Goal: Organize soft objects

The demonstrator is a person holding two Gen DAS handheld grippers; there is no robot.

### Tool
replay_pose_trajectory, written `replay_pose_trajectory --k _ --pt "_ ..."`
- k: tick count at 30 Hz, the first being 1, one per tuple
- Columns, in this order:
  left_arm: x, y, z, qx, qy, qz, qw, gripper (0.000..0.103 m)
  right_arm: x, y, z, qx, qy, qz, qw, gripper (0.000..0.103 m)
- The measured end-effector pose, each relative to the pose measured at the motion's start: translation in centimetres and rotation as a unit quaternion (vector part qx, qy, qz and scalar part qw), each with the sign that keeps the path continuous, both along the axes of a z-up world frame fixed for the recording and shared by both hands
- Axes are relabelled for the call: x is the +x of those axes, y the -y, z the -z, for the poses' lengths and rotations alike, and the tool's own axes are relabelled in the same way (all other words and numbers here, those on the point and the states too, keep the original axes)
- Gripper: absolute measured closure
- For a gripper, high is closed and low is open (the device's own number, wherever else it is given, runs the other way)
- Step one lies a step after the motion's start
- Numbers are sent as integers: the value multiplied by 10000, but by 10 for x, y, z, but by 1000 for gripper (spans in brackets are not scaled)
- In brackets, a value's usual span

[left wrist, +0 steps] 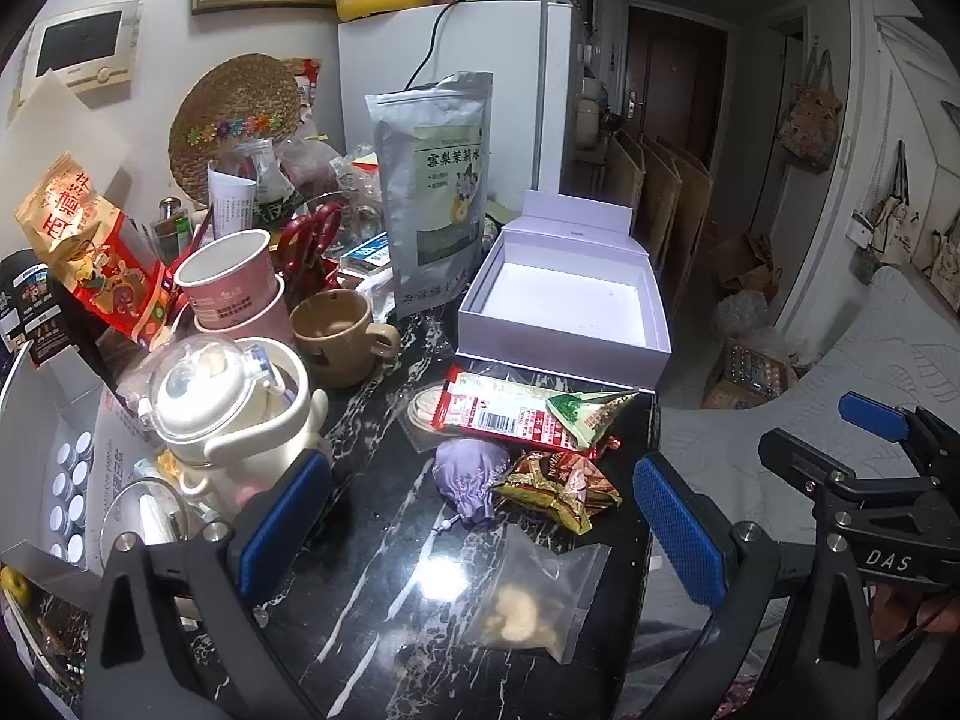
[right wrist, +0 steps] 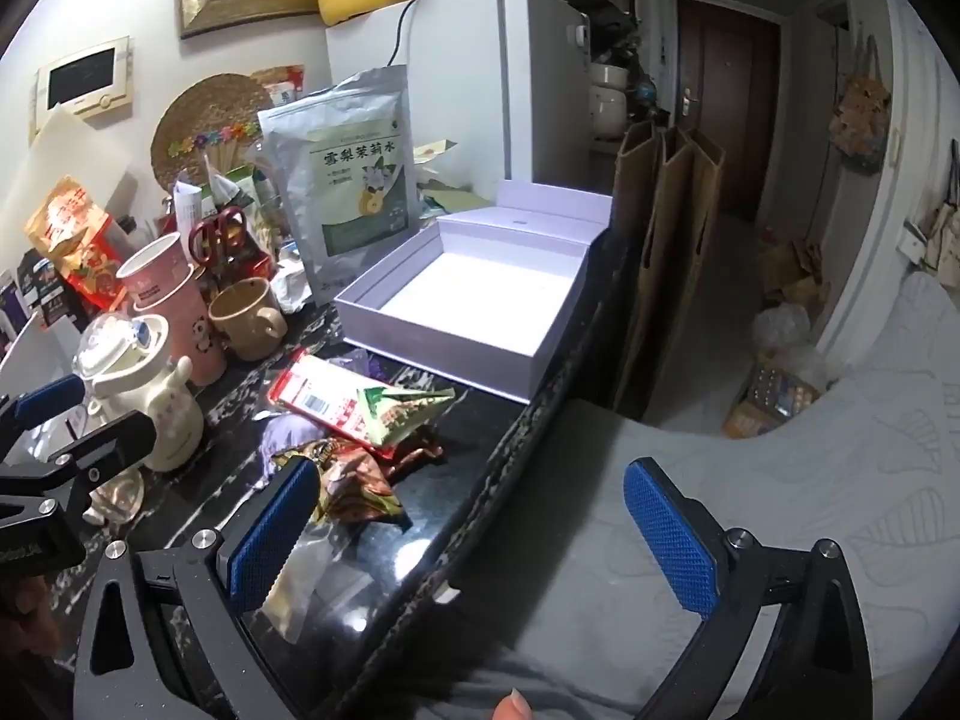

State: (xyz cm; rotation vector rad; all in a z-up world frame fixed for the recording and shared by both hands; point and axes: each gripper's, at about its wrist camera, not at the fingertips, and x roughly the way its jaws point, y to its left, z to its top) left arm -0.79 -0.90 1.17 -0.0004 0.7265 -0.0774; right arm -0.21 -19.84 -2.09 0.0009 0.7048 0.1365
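Observation:
An open white box [left wrist: 564, 300] sits empty at the back of the black marble table [left wrist: 384, 540]; it also shows in the right wrist view [right wrist: 474, 300]. In front of it lie a red snack packet [left wrist: 498, 411], a green triangular packet [left wrist: 591, 411], a purple drawstring pouch [left wrist: 468, 474], a crinkled gold-red wrapper [left wrist: 558, 489] and a clear zip bag of pieces [left wrist: 534, 600]. My left gripper [left wrist: 480, 534] is open and empty, hovering over the pouch and zip bag. My right gripper [right wrist: 474, 534] is open and empty over the table's right edge, near the wrapper [right wrist: 354, 480].
A white teapot [left wrist: 228, 414], brown mug [left wrist: 342, 333], pink cups [left wrist: 231, 282], a tall silver pouch [left wrist: 435, 180] and snack bags crowd the table's left and back. A white fridge [left wrist: 480, 90] stands behind. Cardboard [right wrist: 666, 252] and a grey bed [right wrist: 780, 480] lie to the right.

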Motion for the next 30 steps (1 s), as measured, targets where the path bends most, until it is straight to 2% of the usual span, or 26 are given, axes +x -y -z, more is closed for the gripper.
replay_pose_trajectory --k 30 --pt "-7 5 -4 -105 48 146 9998 0 -6 2 -4 -50 48 28 10000 0"
